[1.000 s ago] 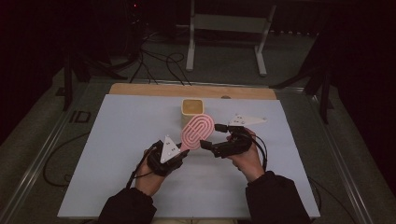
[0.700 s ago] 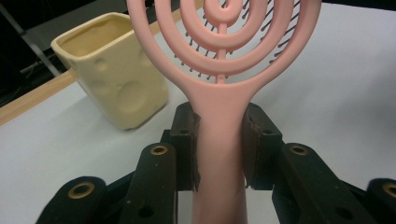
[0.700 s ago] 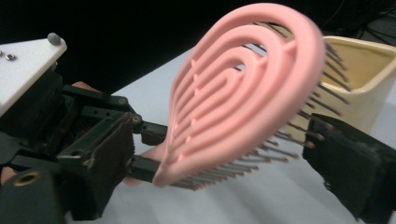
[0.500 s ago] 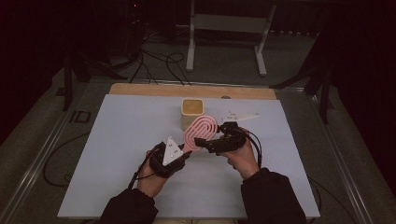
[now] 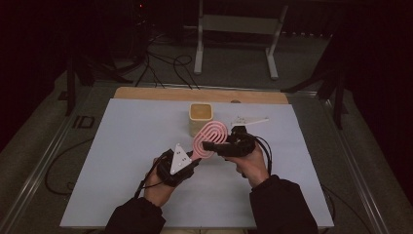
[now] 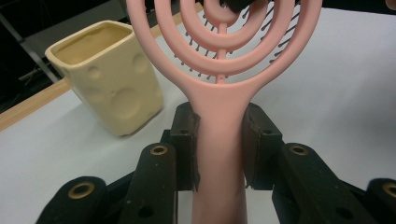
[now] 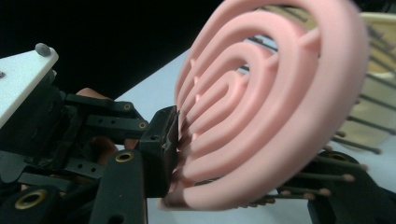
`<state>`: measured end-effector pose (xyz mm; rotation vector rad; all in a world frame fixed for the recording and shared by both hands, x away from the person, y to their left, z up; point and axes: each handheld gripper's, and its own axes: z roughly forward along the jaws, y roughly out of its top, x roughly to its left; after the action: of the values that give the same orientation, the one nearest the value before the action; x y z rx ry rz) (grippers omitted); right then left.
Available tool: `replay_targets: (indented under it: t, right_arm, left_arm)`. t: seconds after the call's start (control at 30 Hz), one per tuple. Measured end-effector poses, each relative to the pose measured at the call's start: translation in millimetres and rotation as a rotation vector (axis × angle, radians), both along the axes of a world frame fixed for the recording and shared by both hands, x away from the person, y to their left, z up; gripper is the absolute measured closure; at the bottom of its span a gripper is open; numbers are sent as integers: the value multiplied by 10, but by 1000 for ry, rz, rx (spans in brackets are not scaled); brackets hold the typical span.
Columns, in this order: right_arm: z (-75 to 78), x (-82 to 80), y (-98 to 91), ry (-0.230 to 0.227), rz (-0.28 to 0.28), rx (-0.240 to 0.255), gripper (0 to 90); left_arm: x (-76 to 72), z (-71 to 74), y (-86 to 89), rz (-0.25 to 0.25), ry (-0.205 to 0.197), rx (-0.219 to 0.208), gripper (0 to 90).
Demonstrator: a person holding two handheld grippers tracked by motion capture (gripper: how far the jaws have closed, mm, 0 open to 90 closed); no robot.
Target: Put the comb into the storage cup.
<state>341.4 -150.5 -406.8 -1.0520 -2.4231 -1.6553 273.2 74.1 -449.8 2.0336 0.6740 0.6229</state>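
Note:
A pink hairbrush [image 5: 210, 139] with a ringed, open head is held off the white table. My left gripper [image 5: 192, 158] is shut on its handle [image 6: 219, 140], both pads pressed against the sides. My right gripper [image 5: 209, 145] comes in from the right, and its jaws have just been closing around the brush head [image 7: 271, 107]. One pad [image 7: 163, 144] presses on the ringed back and the other jaw sits among the bristles. A cream ceramic cup [image 5: 200, 117] stands upright just beyond the brush, also in the left gripper view [image 6: 107, 79].
The white table cover [image 5: 122, 146] has bare room to the left and right of the hands. A wooden strip [image 5: 195, 93] runs along the far edge. Beyond it stand a metal frame [image 5: 234, 29] and floor cables [image 5: 160, 63].
My right gripper has shifted a little left onto the brush head and its jaws have closed from wide open. The left hand and the cup have stayed put.

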Motion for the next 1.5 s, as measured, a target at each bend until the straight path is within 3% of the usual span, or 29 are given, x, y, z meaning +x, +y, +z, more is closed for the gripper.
replay_targets:
  t: [0.5, 0.8, 0.97, 1.2, 1.5]
  right_arm:
    - [-46, 18, 6, 72, 37, 68, 576]
    - [-51, 4, 28, 76, 54, 76, 625]
    - [-24, -36, 59, 59, 58, 55, 633]
    - [-42, -31, 48, 78, 49, 81, 637]
    - [-71, -22, 52, 84, 42, 107, 640]
  left_arm:
    - [-9, -15, -15, -8, 0, 2, 699]
    - [-14, -26, -29, -11, -1, 10, 700]
    - [-11, -34, -31, -14, 4, 8, 701]
    - [3, -33, -23, -18, 18, 1, 694]
    - [47, -43, -10, -5, 63, -38, 464]
